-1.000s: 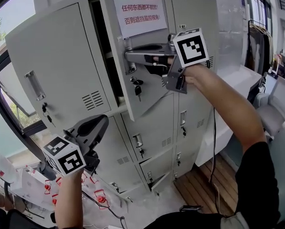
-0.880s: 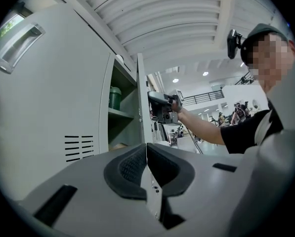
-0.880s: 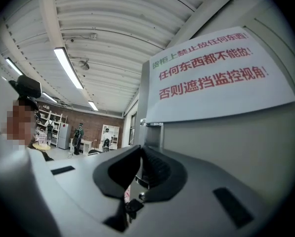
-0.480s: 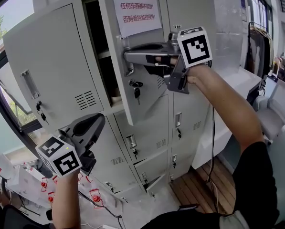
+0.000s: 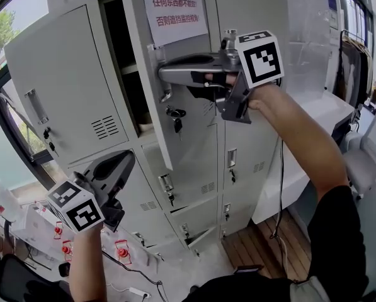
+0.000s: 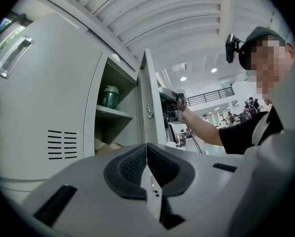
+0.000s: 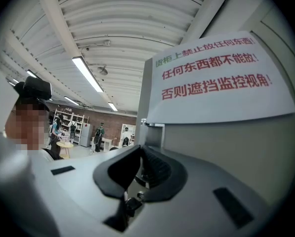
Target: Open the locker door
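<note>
The locker door (image 5: 191,131), in the cabinet's top row, stands open with its free edge turned towards the person. The right gripper (image 5: 167,75) is clamped level on the door handle (image 5: 157,58) at that edge, below a paper notice (image 5: 175,5). The left gripper (image 5: 119,167) hangs low by the cabinet's left side, jaws together and empty, well apart from the door.

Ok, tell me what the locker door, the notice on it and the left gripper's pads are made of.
Locker door: likely painted sheet metal, smooth matte grey, with punched vents.
Notice: white paper, printed, flat.
Pads: probably black rubber, ribbed texture.
</note>
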`<state>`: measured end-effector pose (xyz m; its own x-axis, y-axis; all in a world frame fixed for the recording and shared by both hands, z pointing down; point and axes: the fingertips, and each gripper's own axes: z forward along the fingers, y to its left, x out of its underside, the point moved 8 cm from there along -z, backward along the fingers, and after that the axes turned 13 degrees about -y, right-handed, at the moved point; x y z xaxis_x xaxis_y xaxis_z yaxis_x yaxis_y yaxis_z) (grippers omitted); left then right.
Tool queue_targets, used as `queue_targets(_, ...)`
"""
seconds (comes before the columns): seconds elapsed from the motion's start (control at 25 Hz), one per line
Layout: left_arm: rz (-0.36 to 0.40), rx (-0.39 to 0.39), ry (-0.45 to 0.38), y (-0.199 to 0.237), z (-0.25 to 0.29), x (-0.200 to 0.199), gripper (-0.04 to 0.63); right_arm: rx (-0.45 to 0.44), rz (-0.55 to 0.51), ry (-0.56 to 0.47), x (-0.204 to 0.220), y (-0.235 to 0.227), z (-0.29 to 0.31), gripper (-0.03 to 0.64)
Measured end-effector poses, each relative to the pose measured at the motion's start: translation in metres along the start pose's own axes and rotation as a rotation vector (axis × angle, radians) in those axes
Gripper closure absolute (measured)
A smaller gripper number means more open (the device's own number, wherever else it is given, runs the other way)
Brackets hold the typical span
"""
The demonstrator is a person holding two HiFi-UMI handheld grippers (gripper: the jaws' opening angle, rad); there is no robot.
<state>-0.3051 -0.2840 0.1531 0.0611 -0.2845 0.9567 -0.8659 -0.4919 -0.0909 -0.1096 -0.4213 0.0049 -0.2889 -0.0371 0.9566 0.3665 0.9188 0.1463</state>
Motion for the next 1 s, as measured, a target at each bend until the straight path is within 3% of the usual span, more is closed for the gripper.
queue_targets(0.44, -0.013, -0.026, 0.003, -0.005, -0.007, -0.002, 0.58, -0.027, 0.019, -0.002, -0.001, 0.0, -0.005, 0.588)
queue_targets(1.0, 0.042, -0.051, -0.002, -0.043, 0.02, -0.005, 0.58, -0.086, 0.017, -0.018, -0.013, 0.017, -0.052, 0.586)
